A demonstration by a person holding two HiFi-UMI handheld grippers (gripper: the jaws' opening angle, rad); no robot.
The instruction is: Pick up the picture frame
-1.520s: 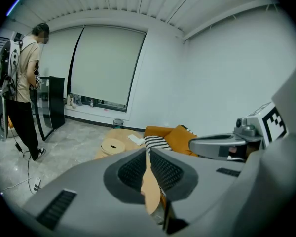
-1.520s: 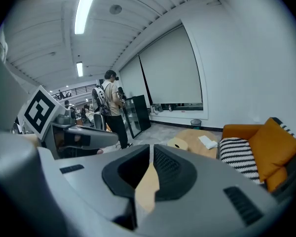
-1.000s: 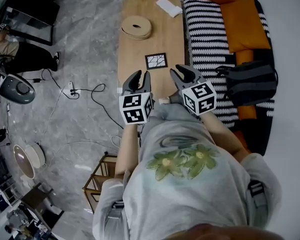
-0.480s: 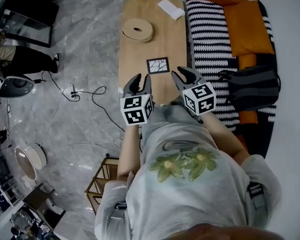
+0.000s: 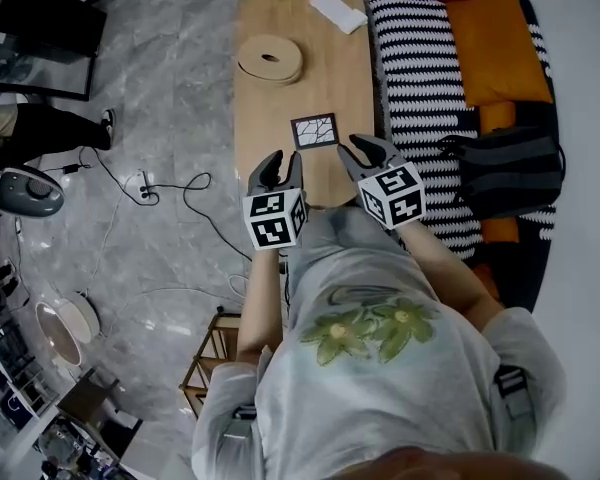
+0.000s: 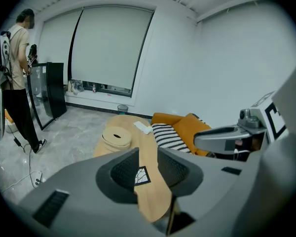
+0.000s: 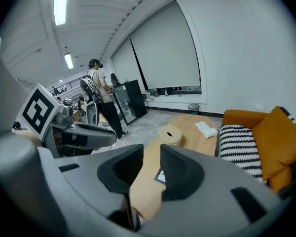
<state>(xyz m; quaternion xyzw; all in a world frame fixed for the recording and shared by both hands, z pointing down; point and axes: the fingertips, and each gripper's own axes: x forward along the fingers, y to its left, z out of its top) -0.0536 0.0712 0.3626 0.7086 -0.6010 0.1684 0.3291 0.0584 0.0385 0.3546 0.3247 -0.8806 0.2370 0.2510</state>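
On the grey marble-look floor (image 5: 170, 88) a long oval wooden table (image 5: 270, 118) is set lengthwise beside an orange sofa (image 5: 495, 43), which is draped with a black-and-white striped throw (image 5: 420, 68). A black backpack (image 5: 505, 168) is parked on the sofa's near end. On the far half of the table a stack of round wooden rings (image 5: 270, 57) can be seen, and a white folded cloth (image 5: 338, 11) is left further back. Cables and a power strip (image 5: 145, 180) are scattered on the floor to the left, with a black glass-fronted cabinet (image 5: 35, 38) off in the corner. In the gripper views a big window with its blinds (image 6: 108, 48) drawn down is shown at the back, and a person (image 6: 15, 73) is seen standing by that cabinet.

The picture frame (image 5: 314, 131) is laid flat on the near part of the table – small, dark-edged, with a cracked-line pattern inside. It isn't touched by anything.

The left gripper (image 5: 278, 161) and right gripper (image 5: 367, 148) are held out side by side at the table's near end, both tipped downward. The frame is sat just past their tips, a bit nearer the right one. Both sets of jaws have just been opening and are parted, with nothing caught between them – only table and frame are seen through the gaps.
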